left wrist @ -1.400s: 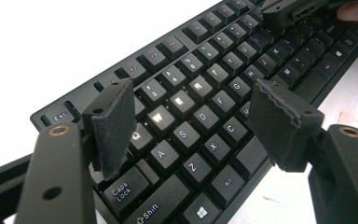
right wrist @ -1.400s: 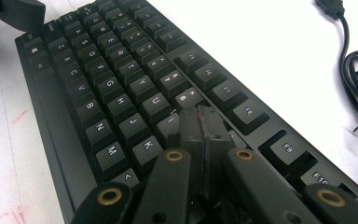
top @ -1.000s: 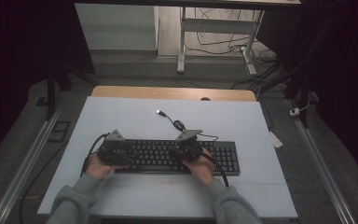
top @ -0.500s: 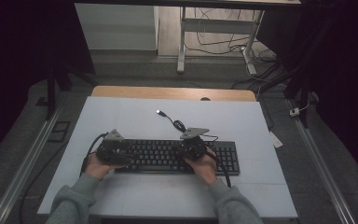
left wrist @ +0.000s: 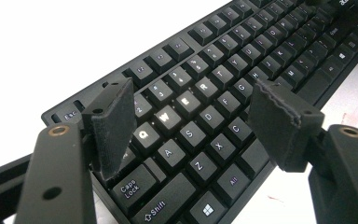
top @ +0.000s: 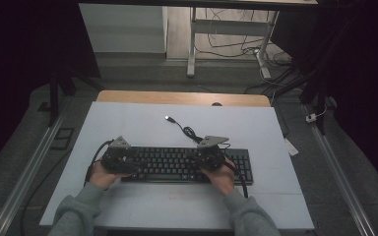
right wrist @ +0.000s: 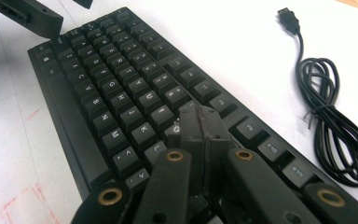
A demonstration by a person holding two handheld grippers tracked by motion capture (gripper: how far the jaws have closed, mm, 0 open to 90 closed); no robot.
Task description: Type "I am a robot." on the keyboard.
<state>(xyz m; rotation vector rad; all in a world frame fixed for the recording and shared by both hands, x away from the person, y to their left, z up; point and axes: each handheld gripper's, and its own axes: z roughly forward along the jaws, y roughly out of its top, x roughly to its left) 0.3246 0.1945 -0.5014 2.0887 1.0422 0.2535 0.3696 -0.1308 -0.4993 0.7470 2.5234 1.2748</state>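
The black keyboard (top: 187,165) lies across the near middle of the white table (top: 128,118), long axis running left to right, and the right gripper (right wrist: 200,122), jaws clenched together on nothing, points its tip down at the keys around K and L on the right half. The left gripper (left wrist: 193,114) hangs with jaws spread wide over the QWER end, gripping nothing. Beyond the keyboard's far edge its loose cable (right wrist: 328,135) coils, plug (top: 168,118) lying free, well clear of both tools.

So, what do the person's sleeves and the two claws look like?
Both sleeves are grey. The left claw has black jaws with rough dark pads and brass-coloured screws. The right claw looks the same. Each carries a grey three-cornered plate and a black cable.
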